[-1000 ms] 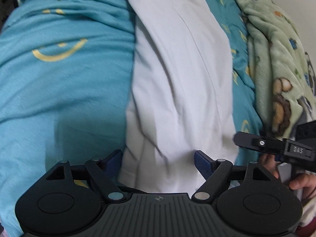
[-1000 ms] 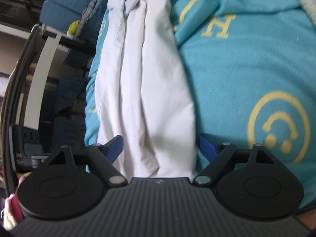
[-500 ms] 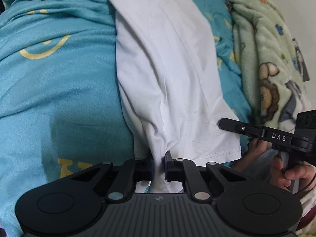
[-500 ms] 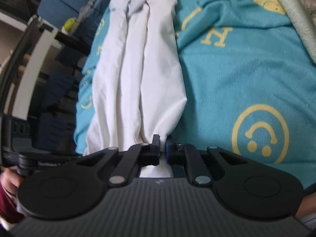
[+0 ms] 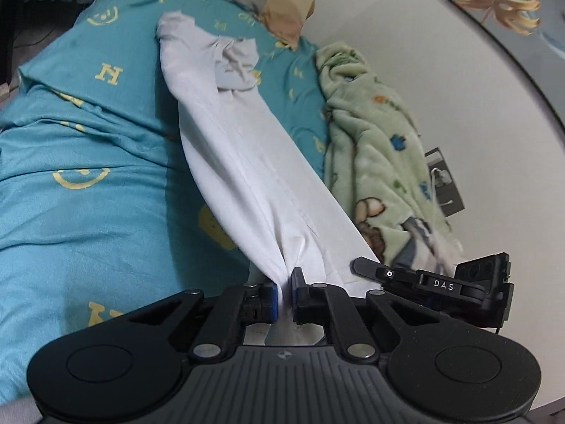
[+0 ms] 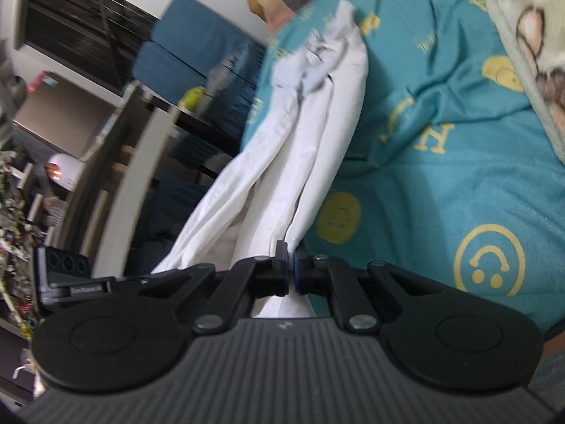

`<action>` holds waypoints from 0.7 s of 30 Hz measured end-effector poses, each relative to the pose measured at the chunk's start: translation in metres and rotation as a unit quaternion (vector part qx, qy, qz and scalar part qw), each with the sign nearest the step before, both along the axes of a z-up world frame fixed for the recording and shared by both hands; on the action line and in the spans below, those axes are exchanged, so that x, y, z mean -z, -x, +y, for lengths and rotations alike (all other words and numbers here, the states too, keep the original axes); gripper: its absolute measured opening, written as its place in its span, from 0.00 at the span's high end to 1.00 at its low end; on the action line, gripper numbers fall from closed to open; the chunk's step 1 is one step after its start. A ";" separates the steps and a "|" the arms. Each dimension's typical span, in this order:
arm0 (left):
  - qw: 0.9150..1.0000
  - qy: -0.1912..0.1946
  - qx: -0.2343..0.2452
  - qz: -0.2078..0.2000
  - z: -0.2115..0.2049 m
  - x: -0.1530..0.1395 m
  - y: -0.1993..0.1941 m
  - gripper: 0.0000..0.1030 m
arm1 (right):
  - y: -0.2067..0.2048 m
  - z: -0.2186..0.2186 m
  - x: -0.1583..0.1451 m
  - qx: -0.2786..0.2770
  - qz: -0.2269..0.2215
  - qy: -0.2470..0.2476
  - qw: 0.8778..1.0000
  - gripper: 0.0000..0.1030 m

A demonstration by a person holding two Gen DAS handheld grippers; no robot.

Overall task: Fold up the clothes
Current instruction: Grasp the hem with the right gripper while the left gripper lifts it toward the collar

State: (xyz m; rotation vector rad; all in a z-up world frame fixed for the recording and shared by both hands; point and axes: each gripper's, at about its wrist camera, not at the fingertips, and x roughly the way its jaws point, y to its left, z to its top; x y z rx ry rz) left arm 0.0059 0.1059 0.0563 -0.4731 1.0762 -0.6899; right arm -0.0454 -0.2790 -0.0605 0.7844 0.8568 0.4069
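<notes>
**Shirt lifted by its near edge, both claws pinched tight**

The bed (image 5: 88,233) gives wide open room to the left; to the right the blanket (image 5: 370,148) and wall (image 5: 406,35) crowd in. The white shirt (image 5: 247,162) hangs taut from its far end, which rests on the bed, to the grippers. The left gripper (image 5: 282,293) and right gripper (image 6: 290,272) each clamp only a thin bunch of hem, so a hard pull could slip it free, or drag the crumpled far end out of line.
</notes>
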 end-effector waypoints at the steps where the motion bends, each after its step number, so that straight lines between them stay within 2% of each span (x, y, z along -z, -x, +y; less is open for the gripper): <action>1: 1.000 0.005 -0.001 -0.006 0.001 -0.007 0.010 0.93 | 0.006 -0.002 -0.004 0.000 -0.005 -0.005 1.000 0.94; 6: 0.999 0.036 -0.004 -0.026 0.013 -0.037 0.072 0.93 | 0.051 -0.015 -0.019 -0.011 -0.011 -0.020 1.000 0.94; 8: 0.998 0.049 -0.005 -0.025 0.020 -0.038 0.098 0.93 | 0.073 -0.021 -0.023 -0.014 -0.010 -0.023 1.000 0.94; 11: 0.998 0.063 -0.010 -0.030 0.029 -0.034 0.115 0.93 | 0.101 -0.030 -0.026 -0.014 -0.009 -0.029 0.999 0.94; 14: 0.996 0.076 -0.015 -0.037 0.038 -0.030 0.129 0.93 | 0.105 -0.036 -0.027 -0.011 -0.004 -0.039 0.999 0.94; 18: 0.994 0.078 -0.027 -0.067 0.035 -0.033 0.104 0.93 | 0.067 -0.035 -0.034 0.000 -0.020 -0.033 0.999 0.94; 21: 0.990 0.061 -0.046 -0.116 0.029 -0.040 0.062 0.93 | 0.030 -0.033 -0.039 0.012 -0.033 -0.027 0.999 0.94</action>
